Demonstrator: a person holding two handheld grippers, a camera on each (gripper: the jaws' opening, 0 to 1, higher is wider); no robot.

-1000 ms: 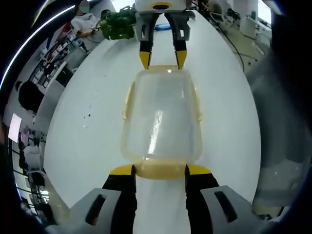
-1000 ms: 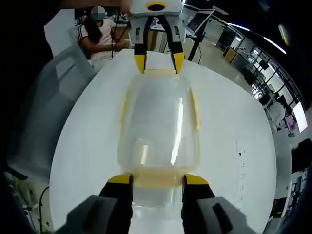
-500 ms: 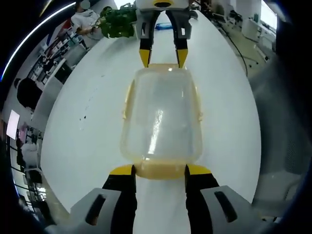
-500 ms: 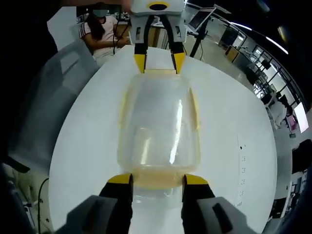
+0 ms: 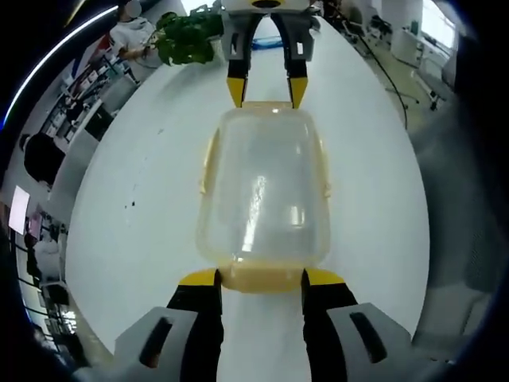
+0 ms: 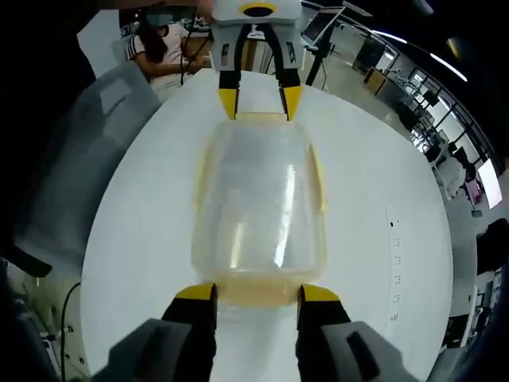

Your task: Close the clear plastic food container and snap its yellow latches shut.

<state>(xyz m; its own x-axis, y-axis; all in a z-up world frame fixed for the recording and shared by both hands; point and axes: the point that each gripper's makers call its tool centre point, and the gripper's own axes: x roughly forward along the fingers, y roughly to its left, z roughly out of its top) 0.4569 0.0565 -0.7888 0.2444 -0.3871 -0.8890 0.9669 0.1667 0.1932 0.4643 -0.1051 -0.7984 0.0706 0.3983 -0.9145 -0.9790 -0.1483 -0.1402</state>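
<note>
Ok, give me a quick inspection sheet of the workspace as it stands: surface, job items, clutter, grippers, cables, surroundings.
Surface: white round table, bare apart from a few small dark specks.
Job's things: clear plastic food container with its lid on; yellow latch at each short end, more yellow latches along the long sides.
Clutter: nothing seen on the table near the container.
Grippers: left gripper and right gripper face each other, each with its yellow-tipped jaws either side of an end latch; whether the latches are snapped cannot be told.
Cables: one dark cable hangs below the table edge.
Surroundings: open office, green plant, seated person, grey chair.
</note>
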